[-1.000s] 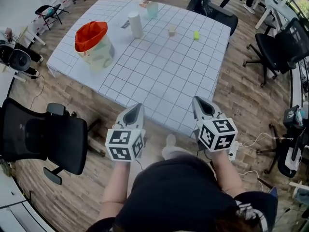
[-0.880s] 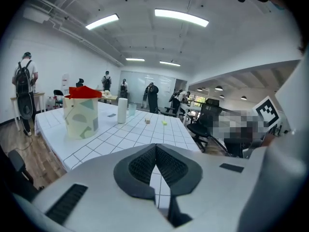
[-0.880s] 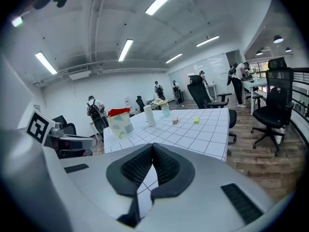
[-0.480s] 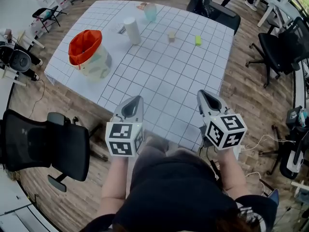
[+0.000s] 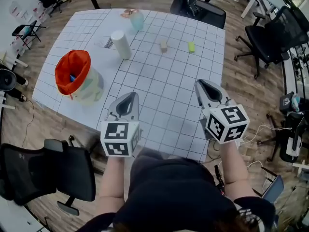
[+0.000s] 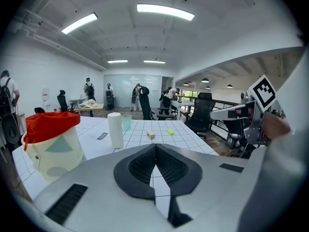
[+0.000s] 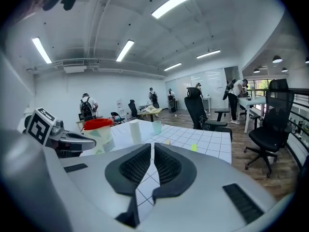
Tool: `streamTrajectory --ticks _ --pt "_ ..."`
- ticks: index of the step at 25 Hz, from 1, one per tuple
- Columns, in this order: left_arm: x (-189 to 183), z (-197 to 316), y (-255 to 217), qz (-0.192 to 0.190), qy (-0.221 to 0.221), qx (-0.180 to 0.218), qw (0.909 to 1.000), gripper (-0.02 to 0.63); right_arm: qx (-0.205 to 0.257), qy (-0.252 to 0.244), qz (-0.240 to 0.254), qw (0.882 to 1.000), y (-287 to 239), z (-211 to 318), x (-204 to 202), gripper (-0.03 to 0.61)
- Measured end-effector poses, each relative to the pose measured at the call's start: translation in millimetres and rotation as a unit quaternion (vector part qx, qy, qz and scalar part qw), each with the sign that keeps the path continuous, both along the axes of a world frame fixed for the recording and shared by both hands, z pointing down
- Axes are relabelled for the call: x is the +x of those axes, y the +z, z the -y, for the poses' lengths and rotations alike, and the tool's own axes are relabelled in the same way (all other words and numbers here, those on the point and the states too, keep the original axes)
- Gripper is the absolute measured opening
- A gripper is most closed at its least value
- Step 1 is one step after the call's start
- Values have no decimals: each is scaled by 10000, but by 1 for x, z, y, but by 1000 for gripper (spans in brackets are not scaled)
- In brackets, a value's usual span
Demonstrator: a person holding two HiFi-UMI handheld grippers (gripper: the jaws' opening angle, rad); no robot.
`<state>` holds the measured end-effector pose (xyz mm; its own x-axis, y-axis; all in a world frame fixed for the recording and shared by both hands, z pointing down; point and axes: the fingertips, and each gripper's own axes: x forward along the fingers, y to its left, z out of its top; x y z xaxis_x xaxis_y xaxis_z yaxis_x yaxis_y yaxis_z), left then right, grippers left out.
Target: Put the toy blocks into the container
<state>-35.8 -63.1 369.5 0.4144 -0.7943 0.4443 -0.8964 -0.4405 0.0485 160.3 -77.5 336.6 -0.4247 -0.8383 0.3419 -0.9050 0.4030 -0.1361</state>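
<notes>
A beige block and a green block lie on the far side of the white grid table. The container, pale with an orange-red liner, stands at the table's left, something blue inside it. My left gripper hangs over the near edge, shut and empty. Level with it, my right gripper has just been opening; a narrow gap shows between its pads, nothing in it. In the left gripper view the container and both blocks lie ahead of the closed jaws.
A white cylinder and a teal cup stand at the back of the table. Black office chairs crowd the near left, the far edge and the right side. Cables lie on the wood floor at right. People stand far off.
Both grippers have moved forward from short of the table's near edge to over it. The table and container now sit closer and lower in the head view.
</notes>
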Motion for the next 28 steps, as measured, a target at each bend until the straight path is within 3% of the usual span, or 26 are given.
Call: streamTrajectory --ticks 17,28 --pt "-29 133 22 -279 601 -234 9975 26 88 543 -380 9978 3 166 -53 174" --pt "-19 182 80 -354 802 -623 9942 26 -655 786 -822 9914 107 240 -72 186"
